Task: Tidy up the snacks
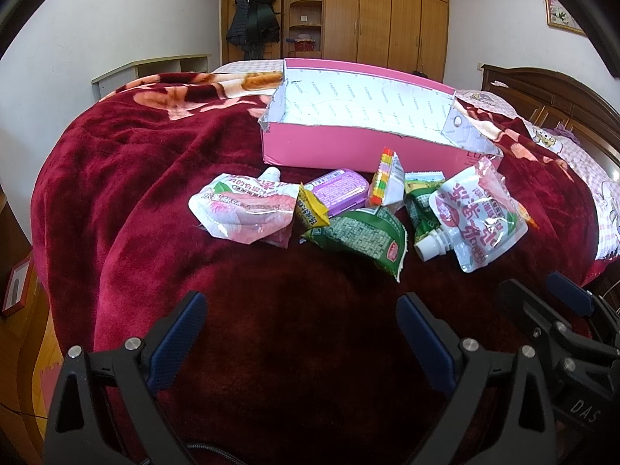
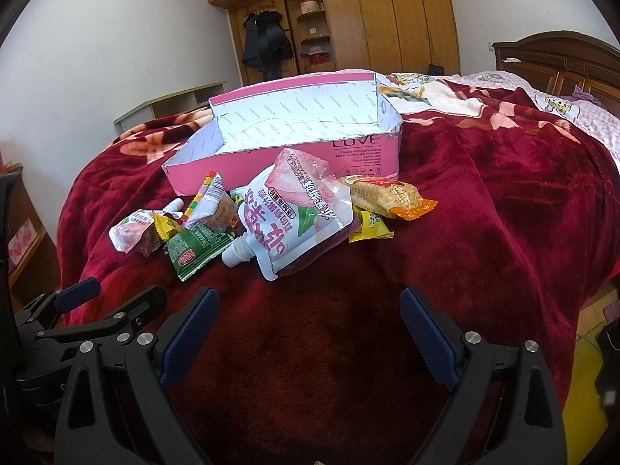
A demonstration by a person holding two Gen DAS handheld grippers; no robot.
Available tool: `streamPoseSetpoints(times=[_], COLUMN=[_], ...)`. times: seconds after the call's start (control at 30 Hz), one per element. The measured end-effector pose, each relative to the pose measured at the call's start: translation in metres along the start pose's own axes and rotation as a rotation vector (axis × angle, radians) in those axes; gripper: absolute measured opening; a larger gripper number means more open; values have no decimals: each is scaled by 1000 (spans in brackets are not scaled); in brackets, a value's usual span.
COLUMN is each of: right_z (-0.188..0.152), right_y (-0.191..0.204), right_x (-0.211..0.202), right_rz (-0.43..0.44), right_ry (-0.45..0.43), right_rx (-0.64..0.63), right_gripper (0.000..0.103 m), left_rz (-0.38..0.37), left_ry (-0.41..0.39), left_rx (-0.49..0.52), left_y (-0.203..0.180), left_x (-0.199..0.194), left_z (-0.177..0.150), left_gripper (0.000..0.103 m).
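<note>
A pink cardboard box (image 1: 329, 147) (image 2: 252, 170) with nothing visible inside sits on the red blanket. In front of it lies a heap of snacks: a pink spouted pouch (image 1: 244, 213) (image 2: 130, 232), a purple tin (image 1: 337, 192), a green seaweed packet (image 1: 360, 238) (image 2: 197, 248), a rainbow-edged pack (image 1: 385, 180) (image 2: 207, 197), a second pink spouted pouch (image 1: 476, 217) (image 2: 294, 221), an orange cracker packet (image 2: 391, 197) and a yellow packet (image 2: 372, 226). My left gripper (image 1: 300, 316) and right gripper (image 2: 310, 310) both stand open, nothing between the fingers, hovering short of the heap, side by side.
The bed's red blanket (image 1: 135, 193) falls away at the left edge. Wooden wardrobes (image 1: 387, 11) and a dark hanging coat (image 1: 254, 19) stand behind; a wooden headboard (image 2: 558, 62) is at the right. A low shelf (image 1: 155, 71) sits by the wall.
</note>
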State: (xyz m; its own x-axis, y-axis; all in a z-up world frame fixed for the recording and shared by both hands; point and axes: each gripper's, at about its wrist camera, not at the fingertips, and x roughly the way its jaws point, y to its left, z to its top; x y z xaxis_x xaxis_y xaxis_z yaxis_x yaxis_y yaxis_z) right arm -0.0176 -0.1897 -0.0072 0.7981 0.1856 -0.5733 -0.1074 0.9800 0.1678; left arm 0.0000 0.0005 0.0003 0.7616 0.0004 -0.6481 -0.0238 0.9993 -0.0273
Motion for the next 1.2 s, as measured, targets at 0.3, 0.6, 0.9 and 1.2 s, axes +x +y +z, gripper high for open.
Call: streamPoseSetpoints(times=[0.3,0.6,0.9,1.2], right_z=[0,0,1,4], right_y=[0,0,0,1], right_x=[0,0,0,-2], right_rz=[0,0,0,5], right_ry=[0,1,1,-14], right_rx=[0,0,1,-5], right_gripper=[96,96,96,96], left_rz=[0,1,6,36], left_ry=[0,-1,-1,-33], left_rx=[1,1,-1,-27], left_y=[0,0,-1,25], left_x=[0,0,-2,-5], left_z=[0,0,0,13], left_gripper=[100,100,100,100])
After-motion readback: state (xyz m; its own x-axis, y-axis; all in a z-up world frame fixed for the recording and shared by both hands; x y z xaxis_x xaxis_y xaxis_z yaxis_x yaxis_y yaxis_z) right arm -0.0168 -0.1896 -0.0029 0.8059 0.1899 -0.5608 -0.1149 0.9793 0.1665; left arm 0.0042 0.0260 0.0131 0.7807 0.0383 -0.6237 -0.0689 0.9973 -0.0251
